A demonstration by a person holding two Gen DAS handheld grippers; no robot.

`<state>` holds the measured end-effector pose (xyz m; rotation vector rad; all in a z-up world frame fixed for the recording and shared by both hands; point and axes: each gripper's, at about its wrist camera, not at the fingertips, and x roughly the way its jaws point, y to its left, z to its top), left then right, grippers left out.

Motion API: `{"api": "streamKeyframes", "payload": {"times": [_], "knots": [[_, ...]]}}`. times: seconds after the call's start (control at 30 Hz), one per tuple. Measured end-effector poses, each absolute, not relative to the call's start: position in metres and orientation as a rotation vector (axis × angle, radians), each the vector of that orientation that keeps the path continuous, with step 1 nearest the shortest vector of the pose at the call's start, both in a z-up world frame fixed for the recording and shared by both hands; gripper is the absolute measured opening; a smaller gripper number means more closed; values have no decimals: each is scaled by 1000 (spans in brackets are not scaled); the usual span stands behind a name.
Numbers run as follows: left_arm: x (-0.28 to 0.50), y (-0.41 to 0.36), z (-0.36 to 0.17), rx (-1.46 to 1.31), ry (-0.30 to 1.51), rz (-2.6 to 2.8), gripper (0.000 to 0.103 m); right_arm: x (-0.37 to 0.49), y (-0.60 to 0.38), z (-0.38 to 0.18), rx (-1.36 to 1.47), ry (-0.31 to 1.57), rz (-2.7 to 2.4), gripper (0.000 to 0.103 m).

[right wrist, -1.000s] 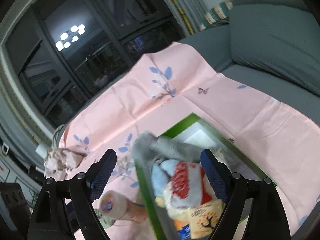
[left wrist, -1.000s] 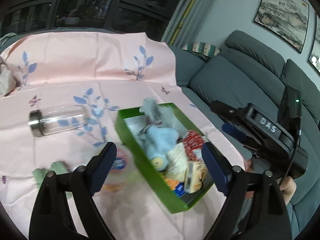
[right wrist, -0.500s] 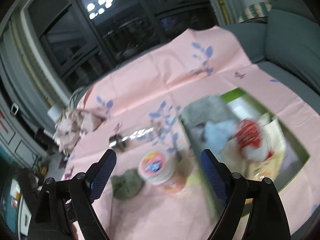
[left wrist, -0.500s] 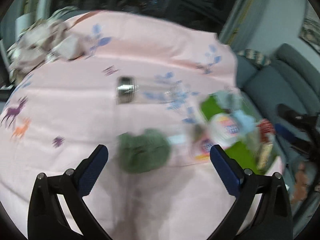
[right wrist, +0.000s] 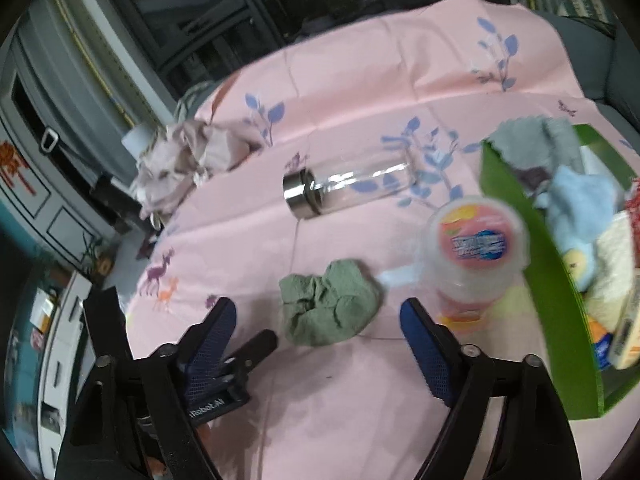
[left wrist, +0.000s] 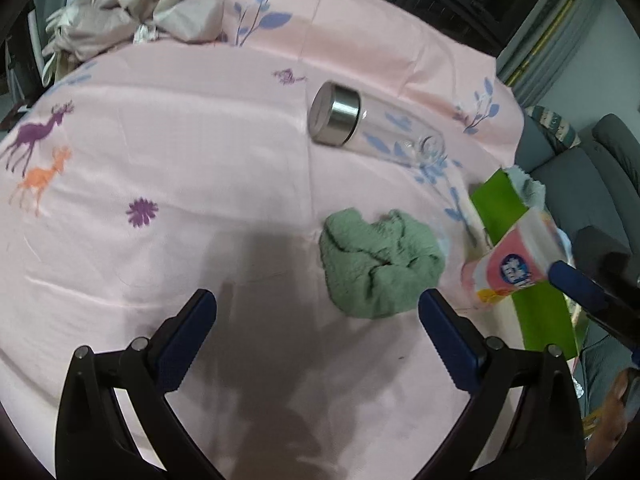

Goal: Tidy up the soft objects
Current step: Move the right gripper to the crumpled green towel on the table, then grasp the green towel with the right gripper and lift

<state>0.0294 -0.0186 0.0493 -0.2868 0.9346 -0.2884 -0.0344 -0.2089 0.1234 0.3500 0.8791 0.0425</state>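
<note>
Both grippers swung off green box (right wrist: pixel 516 216) to green cloth (left wrist: pixel 380 264); L gripper (left wrist: pixel 316 320), R gripper (right wrist: pixel 318 326) jaws apart, empty

Pink sheet (left wrist: pixel 200 140) with deer and leaf prints covers the surface. A glass bottle (left wrist: pixel 372 130) with a metal cap lies on its side, crumpled beige cloth (left wrist: pixel 132 12) at the far edge, grey sofa (left wrist: pixel 592 184) alongside.

A sage-green cloth (left wrist: pixel 380 264) is seen on a pink sheet (left wrist: pixel 200 160) printed with blue leaves and purple and orange deer; the box (right wrist: pixel 516 240) is bright green, the blurred cup (right wrist: pixel 476 252) seemingly pink-labelled
</note>
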Motion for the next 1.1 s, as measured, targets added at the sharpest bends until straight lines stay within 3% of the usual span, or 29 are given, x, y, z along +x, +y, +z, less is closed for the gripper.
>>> {"api": "streamKeyframes", "payload": {"times": [0.13,0.23,0.37,0.57,0.63,0.73,0.77,0.83,0.9,1.1], "knots": [[35,-20,41,-313,952,-305,94,-16,-197,96,350,961,36,77],[39,-22,34,-308,965,-306,79,-1,-191,72,328,1021,1,77],[39,-30,31,-249,931,-279,70,14,-187,51,276,1061,-56,77],[44,-34,27,-238,911,-287,43,27,-192,37,280,1093,-54,76],[44,-37,26,-230,906,-295,37,30,-195,31,299,1106,-44,63],[46,-38,23,-293,926,-364,21,30,-192,30,253,1092,-67,51],[47,-40,22,-295,930,-373,21,30,-192,30,253,1089,-66,47],[44,-47,23,-249,913,-370,20,30,-192,29,246,1089,-53,25],[43,-51,25,-238,911,-392,14,30,-190,29,248,1092,-26,16],[36,-58,34,-240,902,-432,10,19,-189,39,269,1067,8,13]]}}
